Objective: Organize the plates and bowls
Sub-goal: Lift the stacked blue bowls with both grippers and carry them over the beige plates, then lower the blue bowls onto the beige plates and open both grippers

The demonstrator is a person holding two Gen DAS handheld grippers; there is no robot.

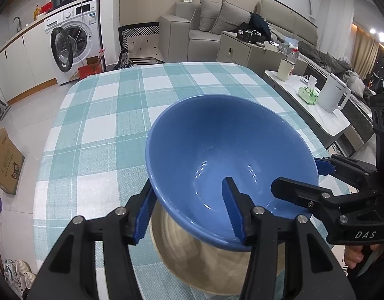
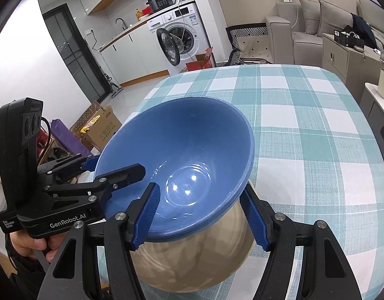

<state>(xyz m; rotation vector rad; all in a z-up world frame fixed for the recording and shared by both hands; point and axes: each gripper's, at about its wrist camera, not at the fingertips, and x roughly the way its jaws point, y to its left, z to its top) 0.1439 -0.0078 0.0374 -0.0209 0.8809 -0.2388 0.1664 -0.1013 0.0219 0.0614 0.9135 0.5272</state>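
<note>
A blue bowl [image 1: 217, 150] sits tilted on top of a beige bowl or plate [image 1: 204, 262] on the checked tablecloth. My left gripper [image 1: 189, 205] straddles the blue bowl's near rim, one finger inside, one outside, jaws apart. My right gripper [image 2: 202, 212] straddles the rim from the other side in the same way. In the right wrist view the blue bowl [image 2: 182, 155] looks like two nested blue bowls resting on the beige one [image 2: 192, 257]. Each gripper shows in the other's view: the right gripper [image 1: 307, 177] and the left gripper [image 2: 112, 167].
The table [image 1: 112, 115] carries a teal and white checked cloth. A side table with a white kettle [image 1: 332, 96], tissue pack and cup stands to the right. A washing machine [image 1: 71, 40], sofa and cardboard boxes lie beyond the table.
</note>
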